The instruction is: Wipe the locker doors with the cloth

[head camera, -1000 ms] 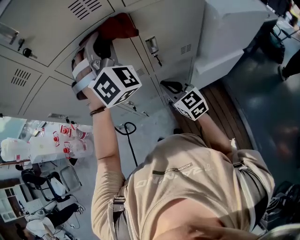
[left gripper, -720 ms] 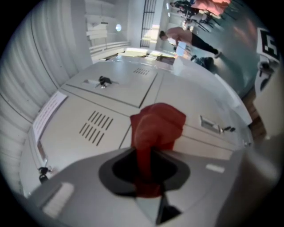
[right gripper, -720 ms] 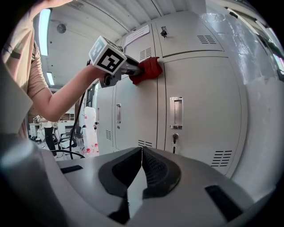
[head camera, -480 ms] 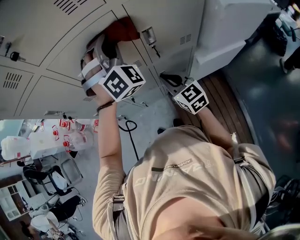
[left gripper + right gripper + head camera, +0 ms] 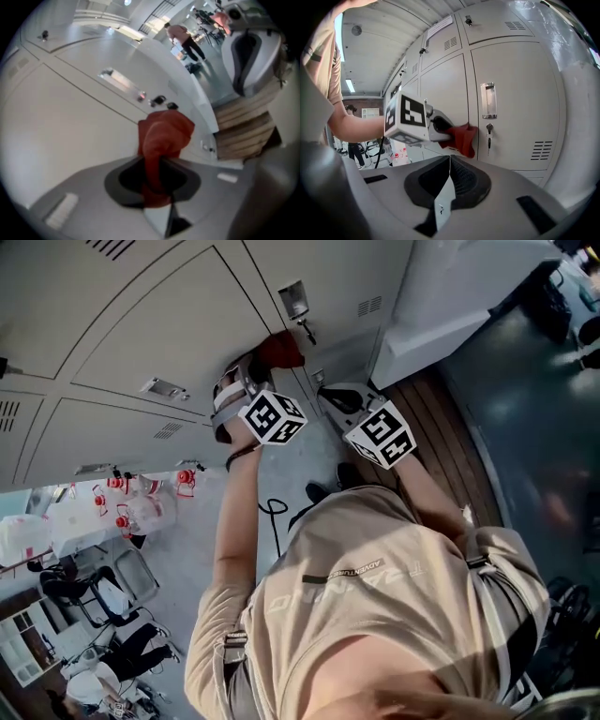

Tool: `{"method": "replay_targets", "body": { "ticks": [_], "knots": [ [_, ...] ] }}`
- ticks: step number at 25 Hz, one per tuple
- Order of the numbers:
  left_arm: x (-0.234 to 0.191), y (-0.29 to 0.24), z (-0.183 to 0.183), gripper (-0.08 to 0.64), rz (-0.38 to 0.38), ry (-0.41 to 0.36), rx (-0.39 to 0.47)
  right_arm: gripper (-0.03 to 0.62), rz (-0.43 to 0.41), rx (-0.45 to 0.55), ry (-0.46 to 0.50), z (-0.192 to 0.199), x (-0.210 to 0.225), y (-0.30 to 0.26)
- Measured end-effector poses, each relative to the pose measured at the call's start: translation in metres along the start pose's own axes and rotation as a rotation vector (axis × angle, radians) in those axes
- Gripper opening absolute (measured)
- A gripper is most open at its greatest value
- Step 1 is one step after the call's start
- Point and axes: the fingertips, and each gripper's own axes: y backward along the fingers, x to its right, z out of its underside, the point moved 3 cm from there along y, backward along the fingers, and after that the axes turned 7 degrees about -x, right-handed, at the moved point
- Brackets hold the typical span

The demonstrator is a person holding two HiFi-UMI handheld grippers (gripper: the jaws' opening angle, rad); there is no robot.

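Observation:
A red cloth (image 5: 279,352) (image 5: 164,136) (image 5: 462,137) is pressed against a pale grey locker door (image 5: 159,324) (image 5: 513,93). My left gripper (image 5: 255,376) (image 5: 157,161) is shut on the cloth, which bunches out past its jaws onto the door. In the right gripper view the left gripper (image 5: 440,130) with its marker cube holds the cloth just left of the door's handle and key (image 5: 488,133). My right gripper (image 5: 339,401) (image 5: 449,180) hangs lower, a short way off the lockers, jaws shut with nothing between them.
A metal handle plate (image 5: 292,301) (image 5: 488,100) with a key sits beside the cloth. More locker doors (image 5: 56,399) surround it. A wooden pallet (image 5: 441,427) (image 5: 243,126) and a white appliance (image 5: 459,296) stand to the right. People and chairs (image 5: 84,615) stand on the floor behind.
The left gripper has dragged the red cloth down and right across the locker door, toward the right gripper. The right gripper has barely moved.

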Motion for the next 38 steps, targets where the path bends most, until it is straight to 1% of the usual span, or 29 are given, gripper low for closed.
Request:
{"method": "replay_targets", "body": {
  "ticks": [4, 9, 12, 14, 15, 16, 19, 21, 23, 25, 26, 27, 28, 29, 31, 33, 36, 38],
  "knots": [
    [0.049, -0.035, 0.013, 0.080, 0.116, -0.004, -0.024, 0.015, 0.025, -0.018, -0.004, 0.006, 0.004, 0.005],
    [0.096, -0.066, 0.024, 0.080, 0.255, -0.014, -0.072, 0.015, 0.064, -0.037, -0.008, 0.009, 0.008, 0.015],
    [0.112, -0.074, 0.030, 0.080, 0.296, -0.012, -0.079, 0.015, 0.083, -0.041, -0.009, 0.008, 0.008, 0.020],
    [0.112, -0.070, 0.031, 0.080, 0.308, 0.027, -0.056, 0.015, 0.087, -0.041, -0.010, 0.008, 0.006, 0.021],
    [0.109, -0.064, 0.031, 0.081, 0.320, 0.070, -0.030, 0.015, 0.087, -0.042, -0.011, 0.008, 0.005, 0.021],
    [0.105, -0.057, 0.030, 0.081, 0.338, 0.130, 0.004, 0.015, 0.085, -0.044, -0.010, 0.009, 0.003, 0.020],
    [0.091, -0.027, 0.030, 0.081, 0.399, 0.350, 0.111, 0.015, 0.074, -0.047, -0.006, 0.010, -0.003, 0.013],
    [0.083, -0.009, 0.036, 0.081, 0.428, 0.499, 0.153, 0.015, 0.061, -0.047, 0.000, 0.010, -0.008, 0.007],
    [0.076, 0.007, 0.049, 0.083, 0.470, 0.685, 0.182, 0.015, 0.039, -0.044, 0.012, 0.008, -0.015, -0.001],
    [0.071, 0.021, 0.068, 0.083, 0.504, 0.896, 0.206, 0.015, 0.009, -0.038, 0.031, 0.004, -0.026, -0.009],
    [0.069, 0.027, 0.079, 0.083, 0.504, 0.989, 0.211, 0.015, -0.007, -0.034, 0.044, 0.002, -0.032, -0.013],
    [0.067, 0.032, 0.091, 0.083, 0.487, 1.061, 0.208, 0.015, -0.022, -0.031, 0.056, 0.001, -0.038, -0.017],
    [0.067, 0.037, 0.104, 0.083, 0.457, 1.110, 0.197, 0.015, -0.037, -0.028, 0.068, -0.001, -0.044, -0.021],
    [0.066, 0.042, 0.117, 0.083, 0.418, 1.141, 0.181, 0.015, -0.051, -0.025, 0.076, -0.003, -0.049, -0.025],
    [0.067, 0.051, 0.139, 0.083, 0.349, 1.186, 0.148, 0.015, -0.075, -0.020, 0.084, -0.005, -0.059, -0.032],
    [0.069, 0.061, 0.157, 0.083, 0.304, 1.234, 0.125, 0.015, -0.092, -0.014, 0.085, -0.007, -0.066, -0.038],
    [0.065, 0.077, 0.176, 0.083, 0.234, 1.306, 0.116, 0.015, -0.105, 0.005, 0.084, -0.014, -0.076, -0.045],
    [0.055, 0.089, 0.184, 0.083, 0.169, 1.333, 0.132, 0.015, -0.102, 0.036, 0.077, -0.023, -0.080, -0.048]
  ]
}}
